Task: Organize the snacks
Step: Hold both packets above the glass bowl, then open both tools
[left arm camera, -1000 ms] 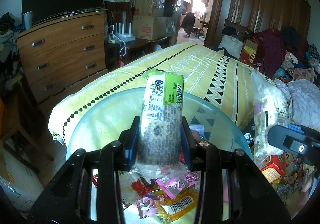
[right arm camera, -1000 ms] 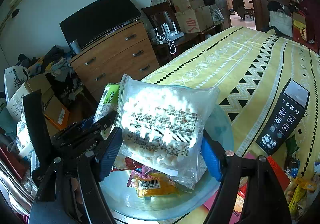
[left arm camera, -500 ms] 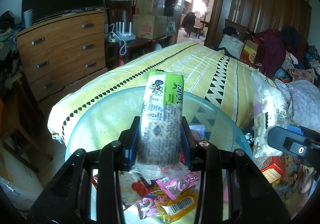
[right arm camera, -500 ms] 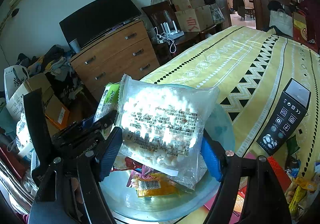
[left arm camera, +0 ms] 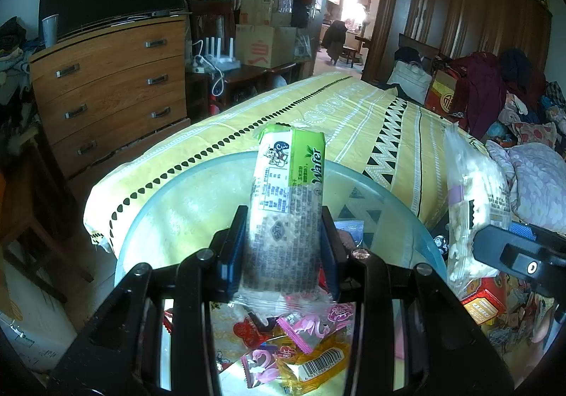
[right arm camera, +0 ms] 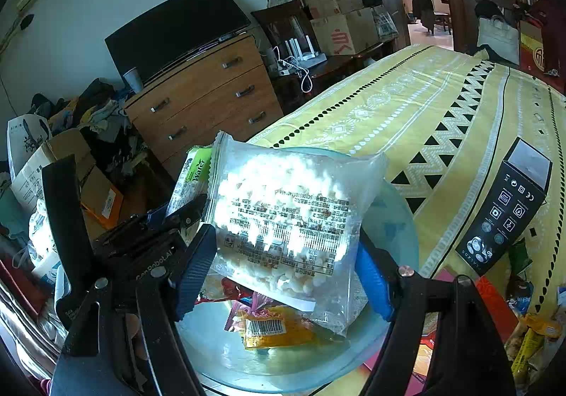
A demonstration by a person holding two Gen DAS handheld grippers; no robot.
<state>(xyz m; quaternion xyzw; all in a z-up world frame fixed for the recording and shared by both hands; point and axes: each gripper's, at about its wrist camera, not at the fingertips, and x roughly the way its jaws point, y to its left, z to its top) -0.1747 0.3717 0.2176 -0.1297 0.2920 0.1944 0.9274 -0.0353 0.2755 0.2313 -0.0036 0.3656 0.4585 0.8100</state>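
Left gripper (left arm camera: 283, 247): pads clamped on the lower half of a green wafer pack (left arm camera: 288, 198), held upright above a pale blue glass bowl (left arm camera: 169, 205). Right gripper (right arm camera: 286, 272): pads pinching a clear bag of white puffed snacks (right arm camera: 293, 215) over the same bowl. Wrapped candies (left arm camera: 300, 343) lie in the bowl, which rests on a yellow patterned bedspread (right arm camera: 442, 102)

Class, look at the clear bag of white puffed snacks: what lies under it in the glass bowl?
Under the puffed-snack bag, an orange barcoded packet and pink wrappers lie in the bowl. Anything directly beneath the bag is hidden.
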